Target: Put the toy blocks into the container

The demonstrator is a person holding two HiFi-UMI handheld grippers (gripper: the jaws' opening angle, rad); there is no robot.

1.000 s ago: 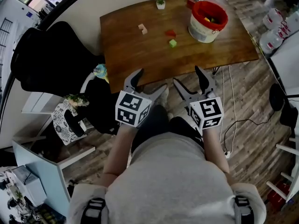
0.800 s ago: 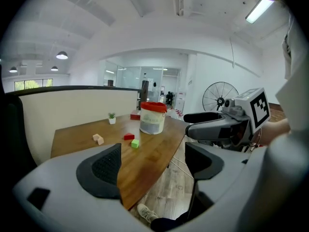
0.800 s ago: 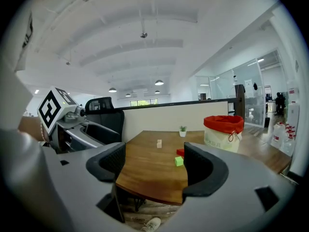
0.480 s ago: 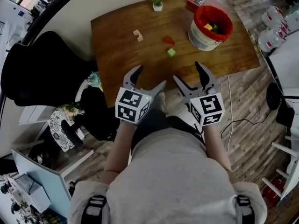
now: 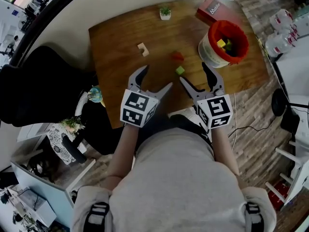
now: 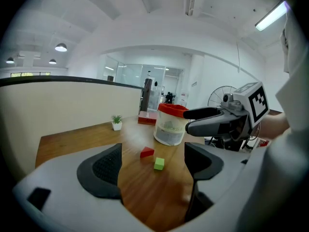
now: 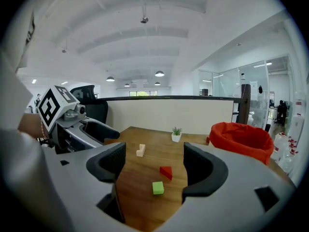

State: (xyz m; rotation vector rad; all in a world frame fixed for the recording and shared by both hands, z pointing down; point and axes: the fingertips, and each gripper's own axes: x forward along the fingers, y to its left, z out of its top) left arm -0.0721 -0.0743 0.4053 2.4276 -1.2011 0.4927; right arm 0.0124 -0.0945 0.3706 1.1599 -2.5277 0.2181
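Three blocks lie on the wooden table [image 5: 120,57]: a green cube [image 5: 180,70] [image 6: 159,164] [image 7: 158,188], a red wedge [image 5: 177,56] [image 6: 147,152] [image 7: 166,172] and a cream block [image 5: 142,49] [image 7: 140,150]. The white bucket with a red liner [image 5: 223,43] [image 6: 170,124] [image 7: 241,138] stands at the table's right and holds several blocks. My left gripper [image 5: 151,81] [image 6: 153,166] and right gripper [image 5: 199,77] [image 7: 154,168] hover side by side over the table's near edge, both open and empty, short of the green cube.
A small potted plant [image 5: 165,12] [image 7: 176,134] and a red box [image 5: 211,8] sit at the table's far side. A black office chair [image 5: 38,91] stands left of the table. Cables run across the wood floor [image 5: 251,120] on the right.
Both grippers have come forward from in front of the table to over its near edge, closer to the blocks. Their jaws stay open.
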